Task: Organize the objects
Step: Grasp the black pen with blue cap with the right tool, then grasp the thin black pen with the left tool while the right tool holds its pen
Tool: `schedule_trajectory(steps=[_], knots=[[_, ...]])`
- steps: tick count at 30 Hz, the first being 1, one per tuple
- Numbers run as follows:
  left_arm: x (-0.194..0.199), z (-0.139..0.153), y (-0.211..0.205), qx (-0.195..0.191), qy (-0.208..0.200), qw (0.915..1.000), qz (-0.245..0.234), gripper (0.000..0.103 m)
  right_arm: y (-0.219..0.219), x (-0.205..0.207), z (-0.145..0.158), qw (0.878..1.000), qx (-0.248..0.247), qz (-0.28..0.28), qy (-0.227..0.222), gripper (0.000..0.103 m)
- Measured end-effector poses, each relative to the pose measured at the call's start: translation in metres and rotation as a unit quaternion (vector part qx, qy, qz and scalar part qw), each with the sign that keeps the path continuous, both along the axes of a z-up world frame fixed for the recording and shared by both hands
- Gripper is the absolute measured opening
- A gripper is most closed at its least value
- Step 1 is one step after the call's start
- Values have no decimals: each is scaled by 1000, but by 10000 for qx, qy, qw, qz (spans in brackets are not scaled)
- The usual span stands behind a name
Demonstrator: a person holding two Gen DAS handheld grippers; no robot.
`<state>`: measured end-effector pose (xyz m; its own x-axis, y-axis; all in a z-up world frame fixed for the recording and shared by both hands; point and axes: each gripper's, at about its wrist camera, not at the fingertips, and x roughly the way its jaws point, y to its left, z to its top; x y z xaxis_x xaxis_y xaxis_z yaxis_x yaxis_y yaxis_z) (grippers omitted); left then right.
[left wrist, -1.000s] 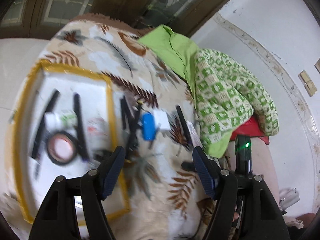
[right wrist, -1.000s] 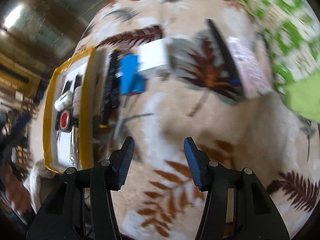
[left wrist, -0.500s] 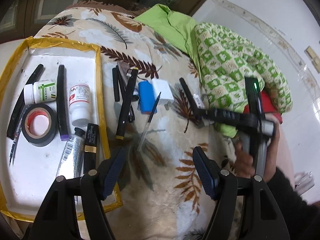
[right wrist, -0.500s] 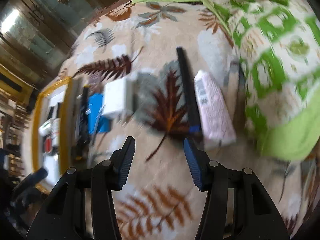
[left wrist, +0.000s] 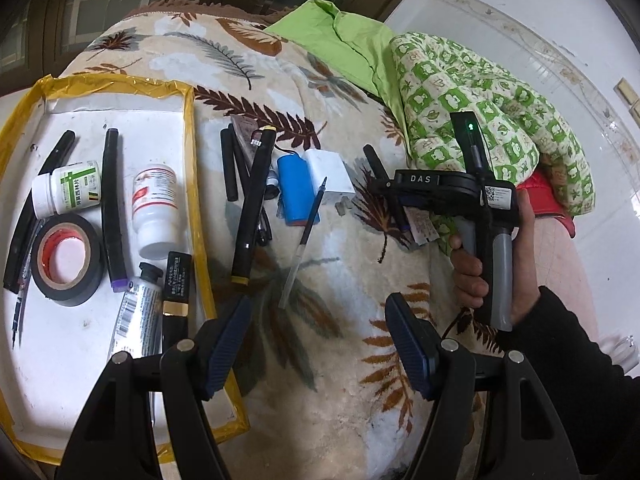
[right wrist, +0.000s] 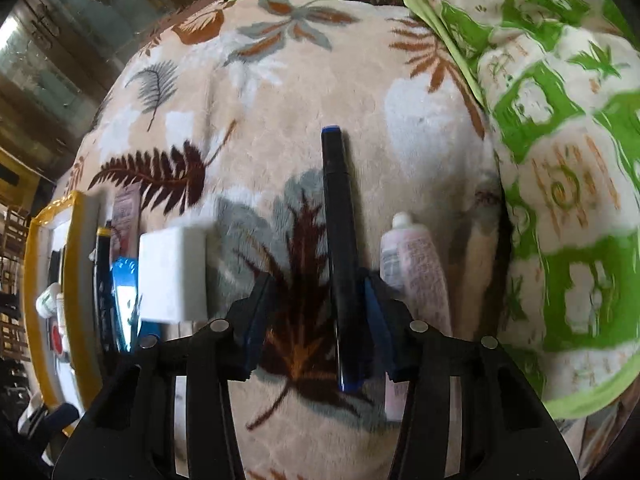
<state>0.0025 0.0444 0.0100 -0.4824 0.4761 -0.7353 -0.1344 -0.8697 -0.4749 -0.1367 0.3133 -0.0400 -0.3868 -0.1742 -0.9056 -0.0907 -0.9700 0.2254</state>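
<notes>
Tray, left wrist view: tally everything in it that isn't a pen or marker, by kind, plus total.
White bottles: 2
Black tape roll: 1
Silver tube: 1
Black case with gold band: 1
Total: 5

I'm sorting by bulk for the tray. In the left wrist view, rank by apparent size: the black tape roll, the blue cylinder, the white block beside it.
1. black tape roll
2. blue cylinder
3. white block

The tape lies nearer the camera, so its lead is unsure.
</notes>
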Motion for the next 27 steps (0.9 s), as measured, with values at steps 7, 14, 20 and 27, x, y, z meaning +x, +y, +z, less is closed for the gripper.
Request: schedule_trajectory(steps=[7,14,20,27], knots=[[-16,3,8,-82,-148,9998,-73,70,11,21,0,9991,-144,-388,-81,15],[-49,-10,49,-1038,-344,9933,-367,70,-5,94,-10,9937,-969,-353,-433,15],[-77,-49,77,-1811,-859,9774,-670,31,-16,108,-16,9938,-960,-213,-517,15],[-70,-46,57,-1594,-901,9820,-456,3,-26,100,-18,9960,-690,25,-573,17]])
